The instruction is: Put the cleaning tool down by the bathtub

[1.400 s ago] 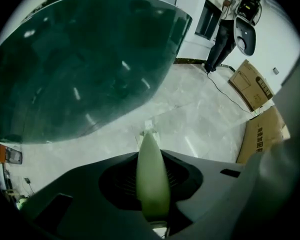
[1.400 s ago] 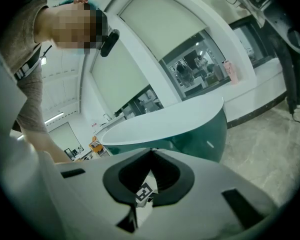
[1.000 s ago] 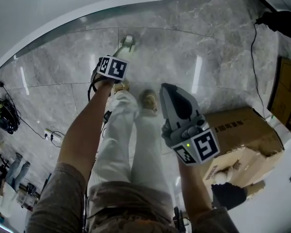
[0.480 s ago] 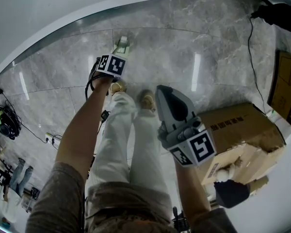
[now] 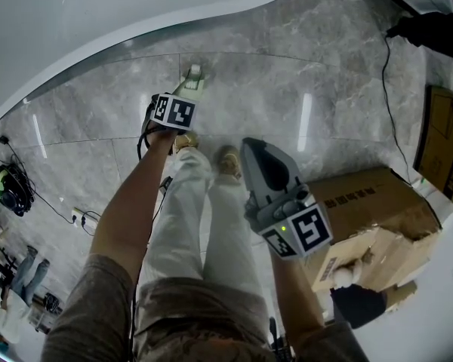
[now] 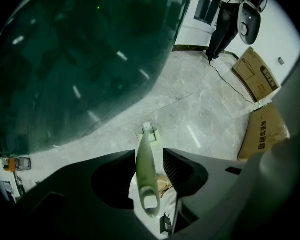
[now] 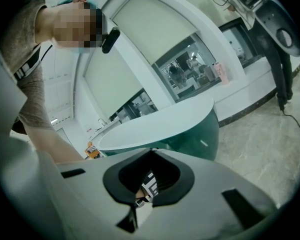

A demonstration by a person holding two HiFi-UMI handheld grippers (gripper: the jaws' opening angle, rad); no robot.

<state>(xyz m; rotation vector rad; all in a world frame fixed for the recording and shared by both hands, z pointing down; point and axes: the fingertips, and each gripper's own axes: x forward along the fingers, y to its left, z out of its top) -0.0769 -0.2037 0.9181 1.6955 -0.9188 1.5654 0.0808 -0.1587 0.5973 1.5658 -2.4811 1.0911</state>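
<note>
Looking down in the head view, I see my left claw (image 5: 180,102) low over the grey marble surface (image 5: 287,74), just in front of the person's shoes (image 5: 228,159). The pale green tool (image 5: 193,78) points out of it toward the tub (image 5: 75,21). The far end of the tool is near the curved white rim of the tub but apart from it; whether it rests on the surface I cannot tell. My right claw (image 5: 254,148) hangs higher, beside the leg, near the cardboard boxes (image 5: 370,202).

In the left gripper view the slim handle (image 6: 146,171) runs between the two jaws, which are closed around it. The left jaw presses on it, and a thin gap shows on the right side. The hang hole (image 6: 150,202) is at the near end and the small head (image 6: 147,131) at the far end, close to the dark green wall of the tub.

In the right gripper view the jaws meet at their tips and hold nothing.

I judge the tool to be light, stiff plastic, smooth and so a little slippery. The middle of the handle, where it is held, looks to me the right place to take it. Being light, it may roll or tip when I let go, so I would lay it flat first.
</note>
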